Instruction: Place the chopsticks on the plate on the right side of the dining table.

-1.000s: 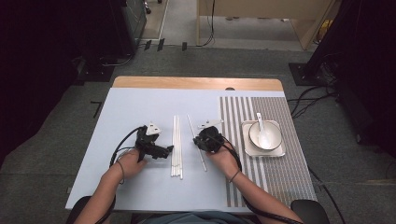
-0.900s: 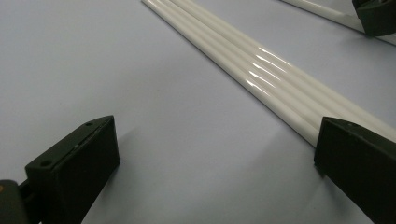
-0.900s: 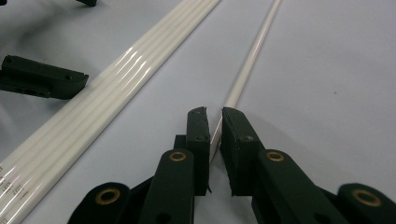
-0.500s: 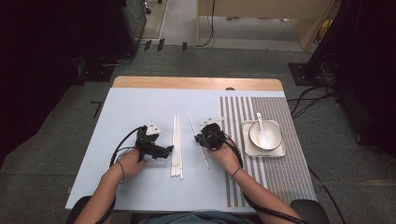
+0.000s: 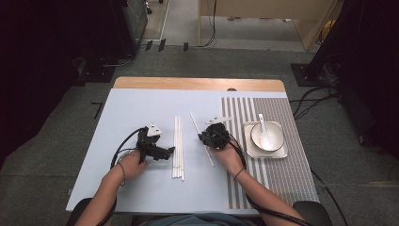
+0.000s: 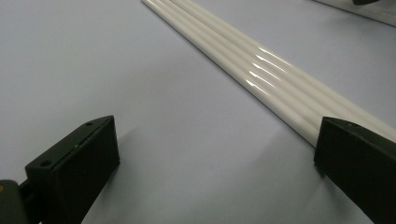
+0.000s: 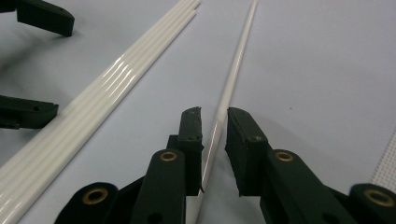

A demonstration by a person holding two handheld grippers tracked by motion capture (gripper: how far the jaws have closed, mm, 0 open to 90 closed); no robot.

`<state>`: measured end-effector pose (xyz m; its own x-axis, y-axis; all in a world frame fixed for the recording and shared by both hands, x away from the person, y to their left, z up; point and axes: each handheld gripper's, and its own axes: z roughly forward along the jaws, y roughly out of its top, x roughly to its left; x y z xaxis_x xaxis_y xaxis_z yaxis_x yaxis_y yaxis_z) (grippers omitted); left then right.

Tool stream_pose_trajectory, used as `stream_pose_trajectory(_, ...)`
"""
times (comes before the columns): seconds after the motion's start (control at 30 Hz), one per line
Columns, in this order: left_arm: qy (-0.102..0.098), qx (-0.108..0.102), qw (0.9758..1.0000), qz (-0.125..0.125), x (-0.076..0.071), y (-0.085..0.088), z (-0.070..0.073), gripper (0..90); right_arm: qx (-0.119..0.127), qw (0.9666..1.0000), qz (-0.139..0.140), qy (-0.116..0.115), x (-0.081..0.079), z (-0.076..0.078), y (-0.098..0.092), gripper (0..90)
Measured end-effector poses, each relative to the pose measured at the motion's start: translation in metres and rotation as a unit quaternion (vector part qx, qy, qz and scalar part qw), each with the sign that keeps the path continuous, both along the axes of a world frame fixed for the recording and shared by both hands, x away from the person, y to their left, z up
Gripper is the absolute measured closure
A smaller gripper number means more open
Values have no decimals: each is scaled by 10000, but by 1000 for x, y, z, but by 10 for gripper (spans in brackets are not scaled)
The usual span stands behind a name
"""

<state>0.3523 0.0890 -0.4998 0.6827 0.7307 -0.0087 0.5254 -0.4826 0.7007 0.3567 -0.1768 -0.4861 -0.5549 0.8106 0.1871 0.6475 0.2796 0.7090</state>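
While jaws part, right gripper (image 7: 214, 116) straddles rod (image 7: 232, 79)

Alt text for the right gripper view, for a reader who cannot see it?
The right gripper straddles a single white stick on the pale blue table, its jaws just opened slightly. A bundle of white sticks lies to the left, by the left gripper.

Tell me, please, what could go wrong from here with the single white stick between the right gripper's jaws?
The right gripper has just been opening its jaws, and the single stick lies between them with a gap at one pad; any hand motion now could nudge it and roll it askew.

That stick lies at an angle to the row of sticks, so sliding it over carelessly might scatter the row.

The left gripper, open, has one jaw right at the row and could bump it.
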Motion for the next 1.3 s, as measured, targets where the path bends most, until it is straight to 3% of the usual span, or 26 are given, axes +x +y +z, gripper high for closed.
stream_pose_trajectory(0.23,-4,6,10000,-6,0,0,0,0,-29,9999,-112,-79,-23,5,-5,760)
stream_pose_trajectory(0.43,-1,3,10000,0,0,0,0,0,-205,9998,-69,-48,-33,-6,-5,761)
stream_pose_trajectory(0.5,2,6,10000,-2,0,0,0,0,-227,9997,-57,-77,-34,-6,-4,769)
stream_pose_trajectory(0.67,2,7,10000,-2,0,0,0,0,-560,9978,50,-347,-34,-6,-2,816)
stream_pose_trajectory(0.93,1,3,10000,-2,0,0,0,0,-466,9988,-28,-158,-26,-4,-11,830)
stream_pose_trajectory(1.3,7,8,10000,-3,0,0,0,0,-437,9985,-188,-288,-26,-8,-10,823)
